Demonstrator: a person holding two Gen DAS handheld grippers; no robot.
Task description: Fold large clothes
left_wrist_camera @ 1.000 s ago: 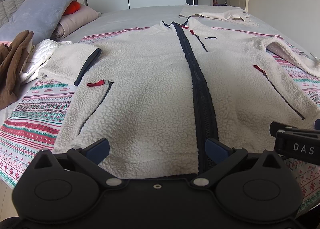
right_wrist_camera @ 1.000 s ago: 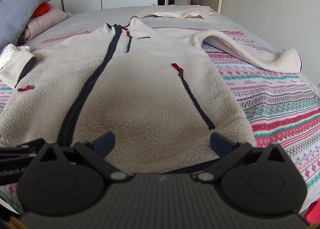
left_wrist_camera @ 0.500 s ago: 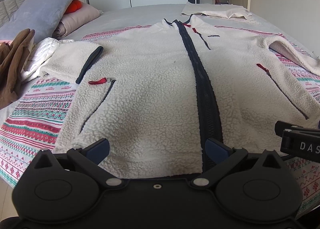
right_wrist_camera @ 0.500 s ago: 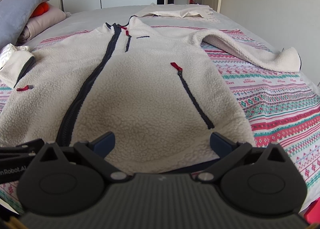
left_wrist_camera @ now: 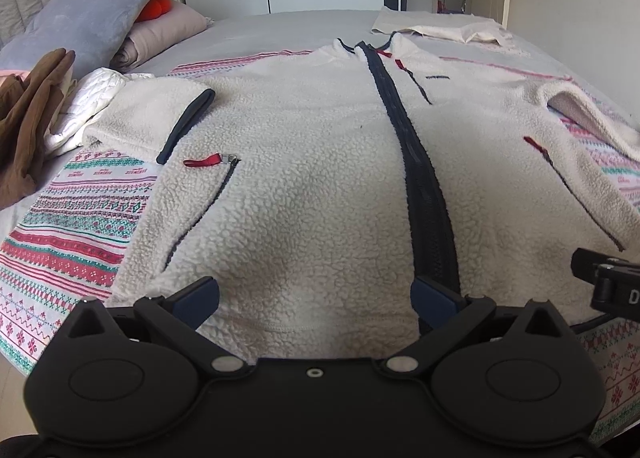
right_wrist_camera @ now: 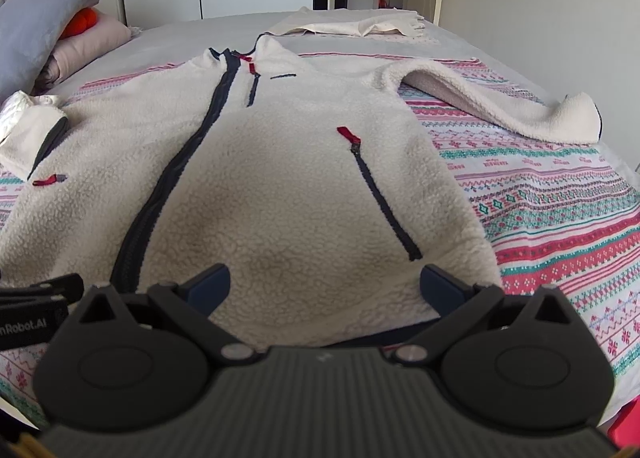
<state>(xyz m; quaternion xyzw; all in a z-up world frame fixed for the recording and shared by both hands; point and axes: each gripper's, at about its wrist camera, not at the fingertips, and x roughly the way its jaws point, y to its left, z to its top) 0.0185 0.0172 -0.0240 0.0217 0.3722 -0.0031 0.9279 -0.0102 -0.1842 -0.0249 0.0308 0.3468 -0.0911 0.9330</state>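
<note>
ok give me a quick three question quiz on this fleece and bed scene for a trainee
1. True or false: the fleece jacket lies front up with its dark zipper closed.
2. Which sleeve is folded onto the body? A) the one with the dark cuff B) the one near the wall
3. Fill in: both the left gripper and the right gripper have their jaws ____.

Key: 1 true; 2 A; 3 open

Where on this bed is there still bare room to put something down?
Bare grey sheet lies between the fleece jacket collar, pillows and cream cloth. Patterned blanket is bare below the right sleeve. The left edge is crowded with clothes.
</note>
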